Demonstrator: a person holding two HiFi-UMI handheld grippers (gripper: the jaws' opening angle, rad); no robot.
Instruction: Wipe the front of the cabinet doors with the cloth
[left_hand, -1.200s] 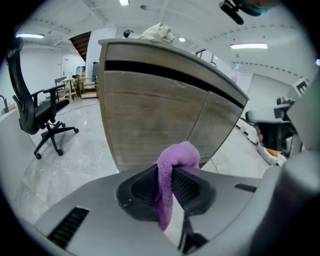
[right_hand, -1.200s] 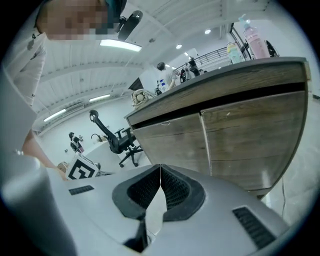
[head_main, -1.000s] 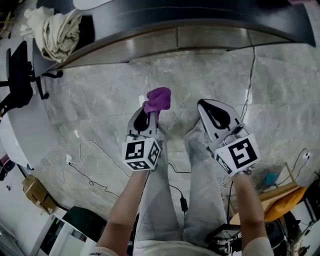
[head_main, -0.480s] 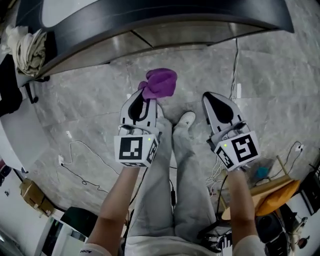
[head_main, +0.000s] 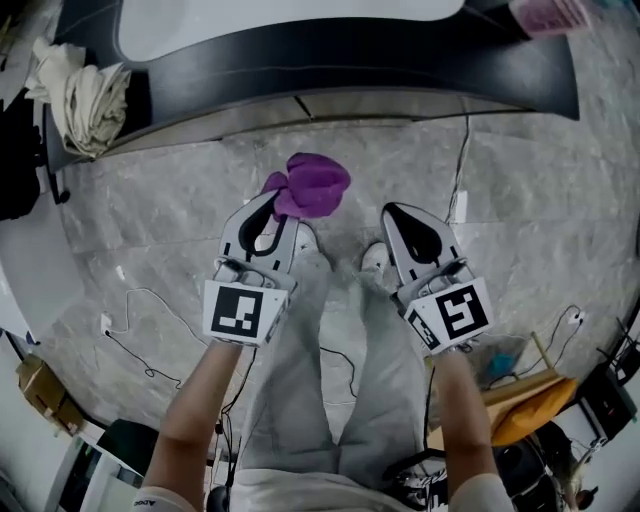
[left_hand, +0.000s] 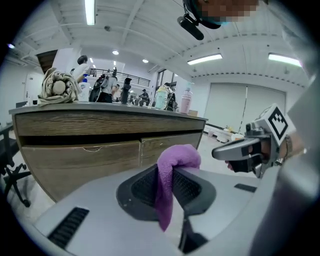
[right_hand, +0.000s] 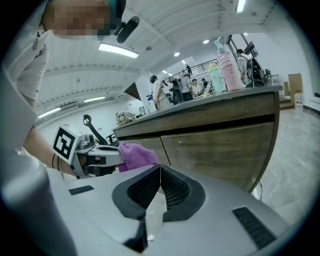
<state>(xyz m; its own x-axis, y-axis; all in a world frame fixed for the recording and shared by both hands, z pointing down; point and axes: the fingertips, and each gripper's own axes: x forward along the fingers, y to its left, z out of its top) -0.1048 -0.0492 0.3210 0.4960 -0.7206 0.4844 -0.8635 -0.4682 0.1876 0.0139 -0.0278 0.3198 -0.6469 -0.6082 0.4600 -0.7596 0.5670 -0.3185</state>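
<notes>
Cloth (head_main: 315, 185): purple, soft, terry-like. Held at the tips of the left gripper (head_main: 270, 207), just above centre in the head view.
- Grip: the left jaws are pressed onto a fold of the cloth. The bulk bunches in a rounded lump beyond the tips. In the left gripper view a narrow tail hangs down between the pads, towards the camera.
- Place: in the air over the grey marble floor (head_main: 170, 200), facing the cabinet doors (left_hand: 85, 160) and not touching them. Bare floor shows between cloth and cabinet.

Right gripper (head_main: 398, 214): right of centre in the head view, beside the left one and apart from it. Its jaws are brought together edge to edge, with nothing between them.

Cabinet doors: wood-grain fronts, two panels with a vertical seam, under a dark recess and a dark countertop (head_main: 350, 60) that curves across the top of the head view.

On the countertop:
- a crumpled beige bundle (head_main: 85, 95) at upper left
- bottles (right_hand: 227, 65), pink and pale green, at the right end

On the floor:
- a thin cable (head_main: 460, 170) running down from the cabinet, upper right of centre
- the person's grey-trousered legs and pale shoes (head_main: 375, 258) below the grippers

Nothing lies between the cloth and the door fronts.
</notes>
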